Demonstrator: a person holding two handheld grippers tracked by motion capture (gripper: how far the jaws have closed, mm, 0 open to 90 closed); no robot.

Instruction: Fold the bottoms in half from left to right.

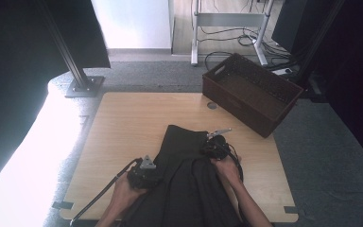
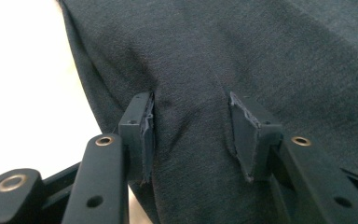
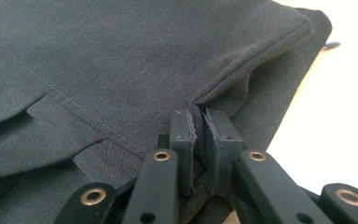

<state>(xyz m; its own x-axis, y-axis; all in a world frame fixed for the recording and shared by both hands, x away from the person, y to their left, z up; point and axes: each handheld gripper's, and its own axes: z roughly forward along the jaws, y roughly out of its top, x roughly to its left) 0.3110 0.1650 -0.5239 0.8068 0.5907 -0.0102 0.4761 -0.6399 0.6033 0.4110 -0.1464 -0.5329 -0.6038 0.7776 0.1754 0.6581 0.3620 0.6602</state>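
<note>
A dark charcoal woven-fabric garment [image 1: 185, 163] lies on the pale wooden table [image 1: 123, 127], its near end cut off by the bottom edge of the high view. The left gripper [image 2: 191, 135] rests over the garment's left edge with its jaws apart, cloth between them but not pinched. The right gripper [image 3: 200, 140] has its jaws pressed together on a fold at the garment's right edge. A dark brown slatted crate [image 1: 250, 92] stands well apart at the table's far right corner, its inside too shadowed to read.
</note>
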